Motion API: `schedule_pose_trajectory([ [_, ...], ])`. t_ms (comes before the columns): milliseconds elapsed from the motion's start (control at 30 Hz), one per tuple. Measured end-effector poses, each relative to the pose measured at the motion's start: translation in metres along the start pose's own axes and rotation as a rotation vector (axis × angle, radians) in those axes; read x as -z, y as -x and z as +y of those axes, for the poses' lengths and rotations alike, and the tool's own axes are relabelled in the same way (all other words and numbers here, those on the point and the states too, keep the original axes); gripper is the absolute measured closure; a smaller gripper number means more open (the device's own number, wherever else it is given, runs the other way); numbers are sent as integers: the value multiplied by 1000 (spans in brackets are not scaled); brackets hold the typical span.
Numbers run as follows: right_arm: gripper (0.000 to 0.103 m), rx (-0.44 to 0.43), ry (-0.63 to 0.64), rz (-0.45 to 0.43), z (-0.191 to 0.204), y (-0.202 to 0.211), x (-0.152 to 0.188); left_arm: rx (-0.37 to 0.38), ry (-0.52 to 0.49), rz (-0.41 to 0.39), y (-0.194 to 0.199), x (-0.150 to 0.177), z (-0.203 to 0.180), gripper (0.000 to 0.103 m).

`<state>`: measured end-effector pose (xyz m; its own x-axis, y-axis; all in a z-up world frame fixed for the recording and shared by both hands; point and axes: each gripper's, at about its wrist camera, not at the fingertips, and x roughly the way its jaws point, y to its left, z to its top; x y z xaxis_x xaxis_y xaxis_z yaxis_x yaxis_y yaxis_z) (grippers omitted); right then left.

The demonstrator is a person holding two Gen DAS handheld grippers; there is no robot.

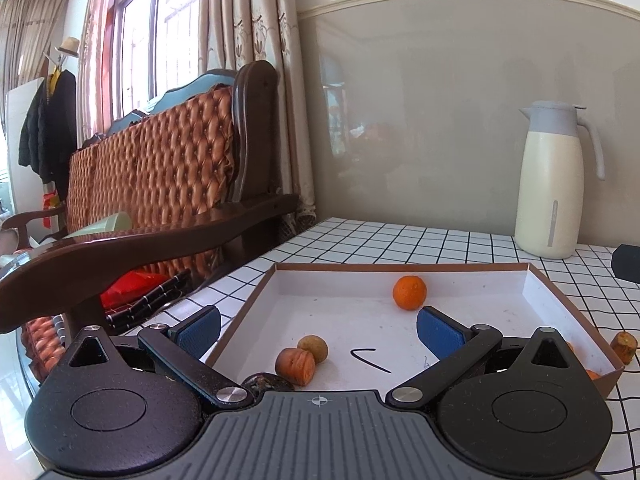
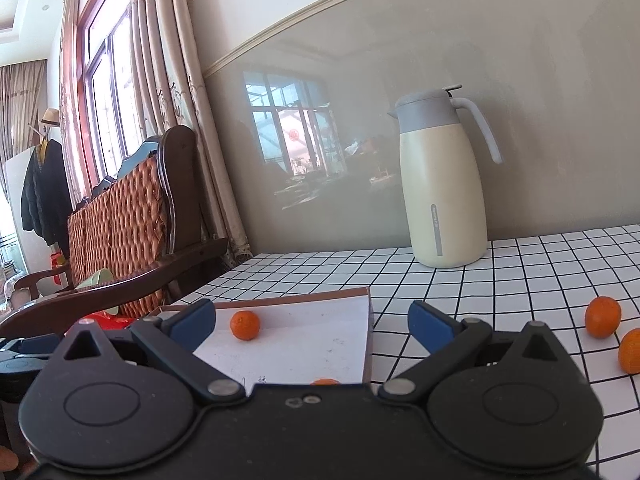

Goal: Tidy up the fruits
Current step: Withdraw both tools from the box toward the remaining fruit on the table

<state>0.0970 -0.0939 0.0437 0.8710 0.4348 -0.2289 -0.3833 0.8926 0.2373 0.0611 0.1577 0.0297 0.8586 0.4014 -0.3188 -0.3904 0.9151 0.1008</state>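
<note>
A shallow white box with brown walls (image 1: 568, 304) lies on the checked table. In the left wrist view it holds an orange (image 1: 409, 292), a small brown-yellow fruit (image 1: 314, 347) and an orange-brown cut piece (image 1: 296, 366). Another cut piece (image 1: 624, 347) lies on the table right of the box. My left gripper (image 1: 318, 330) is open and empty over the box's near left corner. In the right wrist view the box (image 2: 370, 320) shows an orange (image 2: 245, 325) and part of another (image 2: 325, 381). Two oranges (image 2: 603, 317) (image 2: 630, 351) lie on the table at right. My right gripper (image 2: 312, 320) is open and empty.
A cream jug with a grey lid (image 1: 550, 184) (image 2: 440, 188) stands at the back by the wall. A dark wooden chair with a quilted brown cushion (image 1: 160, 168) stands off the table's left edge. A dark object (image 1: 628, 262) sits at the far right.
</note>
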Motion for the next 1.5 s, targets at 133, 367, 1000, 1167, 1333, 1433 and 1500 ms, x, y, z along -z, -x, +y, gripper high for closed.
schedule_pose_trajectory([
  [133, 6, 6, 6, 2, -7, 9, 0, 14, -7, 2, 5, 1, -9, 0],
  [367, 6, 33, 16, 23, -22, 24, 1, 70, -8, 1, 17, 3, -28, 0],
  [1000, 6, 245, 15, 42, -87, 69, 6, 319, -138, -58, 50, 8, -125, 0],
  [1167, 6, 303, -11, 61, -104, 74, 7, 373, -146, -45, 53, 9, -147, 0],
  [1333, 6, 351, -35, 97, -119, 76, 11, 428, -159, -27, 55, 10, -166, 0],
  [1433, 6, 369, -41, 114, -125, 77, 13, 457, -168, -22, 57, 12, -177, 0],
  [1500, 6, 378, -43, 114, -128, 79, 14, 474, -170, -16, 58, 13, -183, 0],
])
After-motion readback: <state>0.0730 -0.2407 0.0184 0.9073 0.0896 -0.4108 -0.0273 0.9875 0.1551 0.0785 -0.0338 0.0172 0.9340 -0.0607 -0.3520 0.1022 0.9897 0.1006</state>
